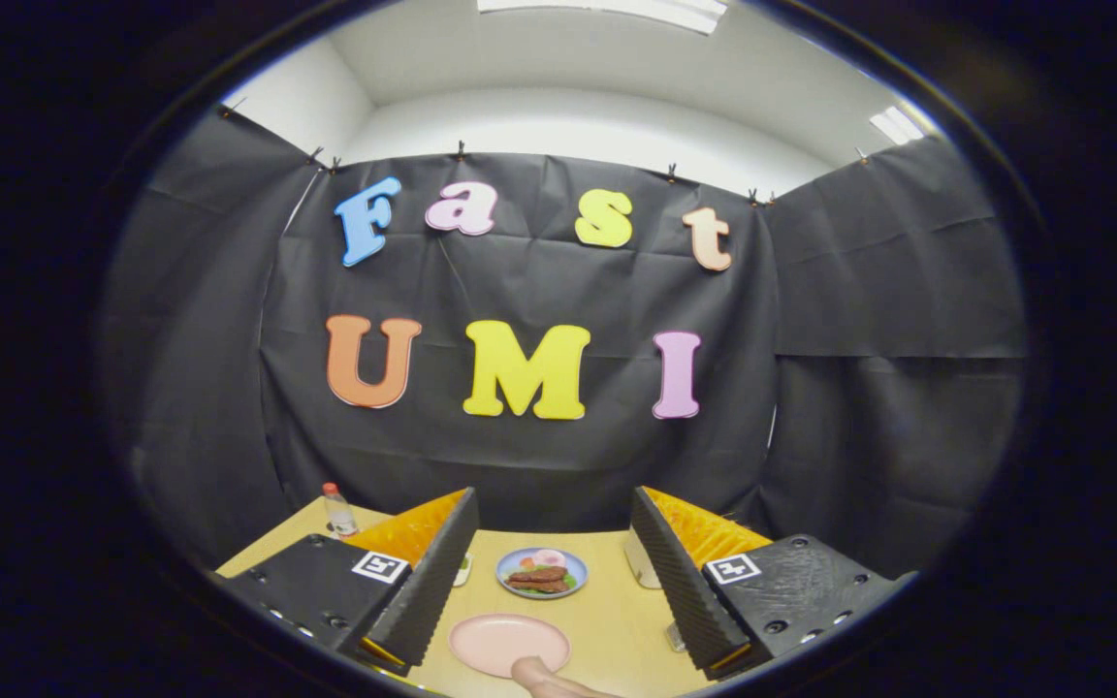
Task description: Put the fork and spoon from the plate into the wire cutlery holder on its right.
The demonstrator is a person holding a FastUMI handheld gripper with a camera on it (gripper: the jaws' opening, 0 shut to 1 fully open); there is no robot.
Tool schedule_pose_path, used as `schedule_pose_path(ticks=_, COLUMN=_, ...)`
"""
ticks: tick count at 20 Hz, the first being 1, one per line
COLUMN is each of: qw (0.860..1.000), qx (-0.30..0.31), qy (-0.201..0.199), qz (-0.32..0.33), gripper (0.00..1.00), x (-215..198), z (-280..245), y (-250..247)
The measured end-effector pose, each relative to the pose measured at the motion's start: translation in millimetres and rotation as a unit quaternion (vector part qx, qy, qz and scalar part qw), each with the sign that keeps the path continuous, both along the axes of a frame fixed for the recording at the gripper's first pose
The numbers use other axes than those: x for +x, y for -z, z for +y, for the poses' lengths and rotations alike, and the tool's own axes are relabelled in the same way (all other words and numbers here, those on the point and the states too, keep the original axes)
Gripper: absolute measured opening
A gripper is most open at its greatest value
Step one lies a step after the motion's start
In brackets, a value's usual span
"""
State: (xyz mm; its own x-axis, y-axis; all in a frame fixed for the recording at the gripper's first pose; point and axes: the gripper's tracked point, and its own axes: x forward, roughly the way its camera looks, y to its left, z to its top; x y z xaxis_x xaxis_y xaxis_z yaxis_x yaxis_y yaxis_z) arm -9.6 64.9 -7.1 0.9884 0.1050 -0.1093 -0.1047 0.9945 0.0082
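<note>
Above a pale wooden table [607, 611], the hand-held gripper [554, 572] hangs with its two fingers spread wide apart, gripping nothing; open tabletop shows in the gap between them.

Taking the pink plate [508, 642] as the landmark: it lies between the two fingers and nearest the camera, and its face looks bare, with no fork or spoon to be made out on it. At its near rim a fingertip of a person's hand [549, 679] touches or nearly touches the table; which, the picture does not settle. Beyond the pink plate, farther along the fingers' line, sits a blue plate [542, 572] carrying what looks like meat, egg and greens. Well off to the far left of the pink plate stands a small bottle [338, 511] with a red cap, near the table's back corner.

To the pink plate's right, a pale upright object [643, 567] is mostly hidden behind the right finger; whether it is the wire cutlery holder cannot be told. A small glint [677, 637] by that finger's base is too small to identify.

As for progress, the bare pink plate would fit a stage where both pieces have gone into the holder; it would equally fit one where the cutlery lies on another plate hidden by the fingers. With holder and cutlery unseen, the frame leaves that open.
</note>
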Motion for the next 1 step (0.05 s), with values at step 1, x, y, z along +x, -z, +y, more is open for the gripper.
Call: schedule_pose_path(ticks=1, qw=1.000, qx=-0.004, qy=0.007, qz=-0.001, gripper=0.95, x=1.8, z=-1.9, y=1.2)
